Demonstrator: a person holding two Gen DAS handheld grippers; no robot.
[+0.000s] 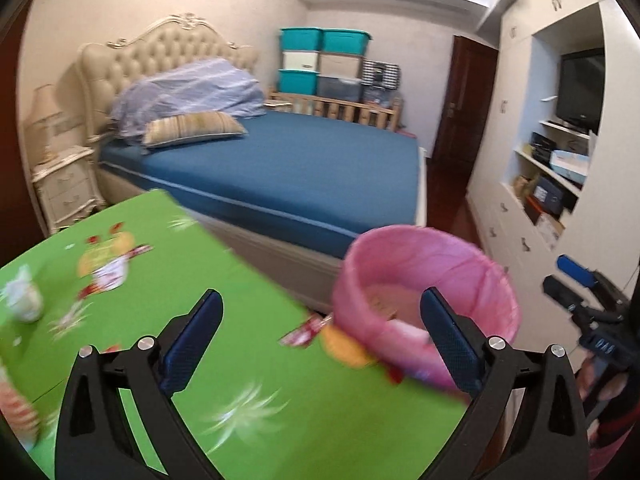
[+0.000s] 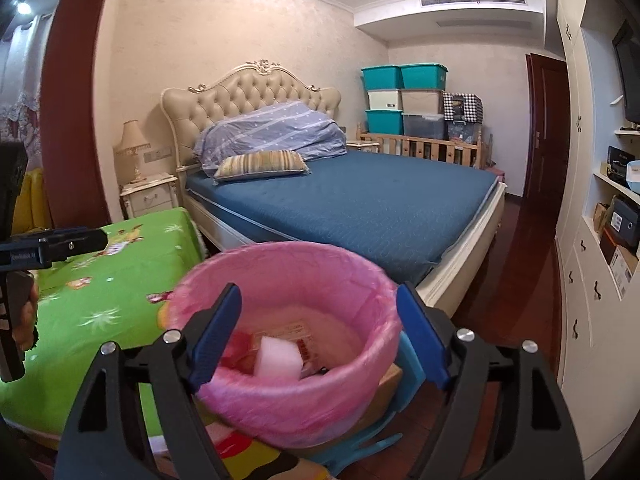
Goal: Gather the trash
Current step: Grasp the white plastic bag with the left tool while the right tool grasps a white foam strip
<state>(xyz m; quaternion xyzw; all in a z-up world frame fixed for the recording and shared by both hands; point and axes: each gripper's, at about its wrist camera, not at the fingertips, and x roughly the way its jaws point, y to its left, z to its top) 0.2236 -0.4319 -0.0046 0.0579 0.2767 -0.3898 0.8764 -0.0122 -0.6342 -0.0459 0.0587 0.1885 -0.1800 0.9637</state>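
A bin lined with a pink bag (image 2: 304,396) stands at the right edge of a green patterned table (image 2: 100,308). Inside it lie a white foam block (image 2: 278,358) and some wrappers. My right gripper (image 2: 320,332) is open and empty, hovering over the bin's mouth. My left gripper (image 1: 320,340) is open and empty above the green table (image 1: 168,280), with the bin (image 1: 424,280) to its right. A crumpled white tissue (image 1: 22,296) and a red-and-white wrapper (image 1: 110,276) lie on the table at the left, blurred.
A bed with a blue sheet (image 2: 360,208) stands behind the table. A white nightstand (image 2: 150,196) with a lamp is at the left. White cabinets with shelves (image 2: 600,240) line the right wall. A dark wood floor (image 2: 528,280) runs between bed and cabinets.
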